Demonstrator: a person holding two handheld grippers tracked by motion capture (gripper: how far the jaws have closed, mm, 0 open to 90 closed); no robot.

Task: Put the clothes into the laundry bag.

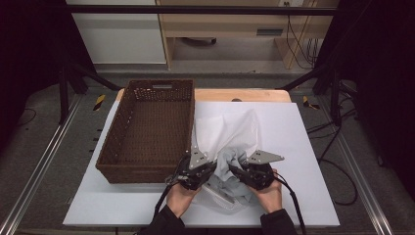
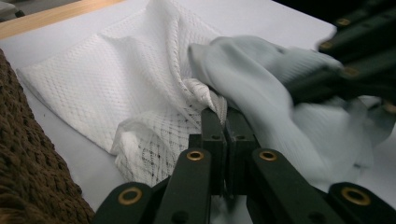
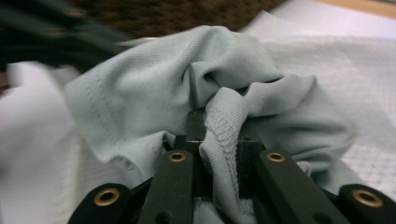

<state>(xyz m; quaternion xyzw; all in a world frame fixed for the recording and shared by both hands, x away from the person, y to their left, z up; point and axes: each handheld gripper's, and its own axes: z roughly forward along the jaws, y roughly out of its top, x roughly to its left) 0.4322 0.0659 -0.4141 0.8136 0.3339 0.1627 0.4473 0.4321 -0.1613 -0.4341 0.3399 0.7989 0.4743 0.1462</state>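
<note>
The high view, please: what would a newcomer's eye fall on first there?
Probably the crumpled pale grey-blue garment at the table's near edge, pinched between the left gripper and the right gripper, both with jaws closed on fabric. Next, the dark brown woven basket standing empty at the left, right beside them. Behind the garment a white mesh cloth lies rumpled on the white table cover.

Both forearms come in from the bottom of the high view, each hand wrapped around the back of its tool. The left tool (image 1: 195,169) points up and to the right, its jaws pressed together. The right tool (image 1: 250,172) angles toward it, jaws pinched shut, tips close together.
</note>
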